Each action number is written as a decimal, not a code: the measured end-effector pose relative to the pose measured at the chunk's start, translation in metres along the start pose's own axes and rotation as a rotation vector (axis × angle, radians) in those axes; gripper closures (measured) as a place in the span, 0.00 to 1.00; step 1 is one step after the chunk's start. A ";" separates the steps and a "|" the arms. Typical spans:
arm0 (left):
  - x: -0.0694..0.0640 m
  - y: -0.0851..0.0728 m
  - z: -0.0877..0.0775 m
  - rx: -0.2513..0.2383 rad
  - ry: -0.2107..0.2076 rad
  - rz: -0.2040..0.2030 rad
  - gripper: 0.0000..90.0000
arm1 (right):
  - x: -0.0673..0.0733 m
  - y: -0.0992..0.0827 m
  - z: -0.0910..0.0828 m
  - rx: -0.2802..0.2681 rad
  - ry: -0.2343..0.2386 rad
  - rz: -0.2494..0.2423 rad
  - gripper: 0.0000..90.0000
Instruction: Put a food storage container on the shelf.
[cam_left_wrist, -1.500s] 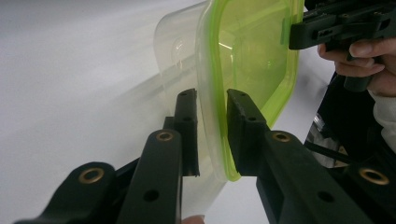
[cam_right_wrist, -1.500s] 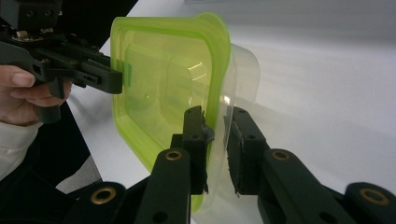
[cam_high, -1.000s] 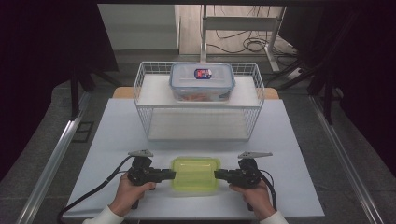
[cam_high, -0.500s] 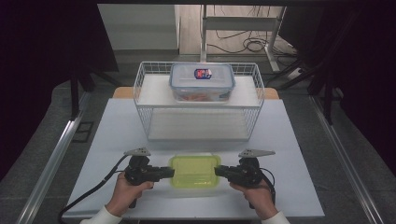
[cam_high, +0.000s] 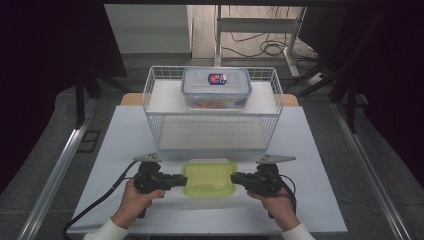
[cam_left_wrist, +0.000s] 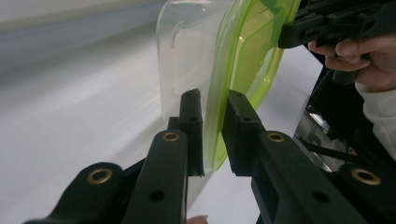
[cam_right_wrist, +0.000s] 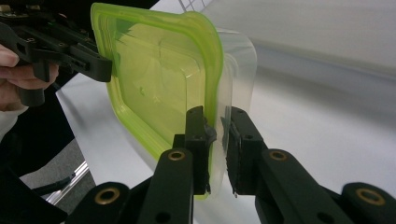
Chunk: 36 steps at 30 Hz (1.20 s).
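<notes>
We hold a clear food container with a green lid between our two grippers, over the near part of the white table, in front of the wire basket. The left gripper clamps narrowly on its left rim, the right gripper on its right rim, each with one jaw on the lid and one under it. The container lies level, lid upward, its long axis running from gripper to gripper across the table.
</notes>
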<state>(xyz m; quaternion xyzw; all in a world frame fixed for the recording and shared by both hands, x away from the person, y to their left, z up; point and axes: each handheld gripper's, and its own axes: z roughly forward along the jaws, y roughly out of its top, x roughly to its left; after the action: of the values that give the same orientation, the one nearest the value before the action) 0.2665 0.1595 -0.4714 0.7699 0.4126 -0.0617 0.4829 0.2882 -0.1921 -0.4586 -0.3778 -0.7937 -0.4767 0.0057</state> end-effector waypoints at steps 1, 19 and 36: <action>0.000 0.002 -0.002 -0.005 0.002 0.001 0.88 | 0.000 0.000 0.000 0.000 0.000 0.000 0.88; -0.014 0.059 -0.026 -0.036 0.030 0.047 0.89 | 0.017 0.067 -0.029 -0.034 -0.036 -0.076 0.88; -0.023 0.094 -0.042 -0.078 0.037 0.090 0.89 | 0.021 0.104 -0.046 -0.085 -0.040 -0.098 0.88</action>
<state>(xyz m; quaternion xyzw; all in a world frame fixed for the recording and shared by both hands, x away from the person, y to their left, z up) 0.3038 0.1616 -0.3727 0.7692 0.3884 -0.0096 0.5073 0.3202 -0.1873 -0.3472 -0.3479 -0.7903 -0.5019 -0.0497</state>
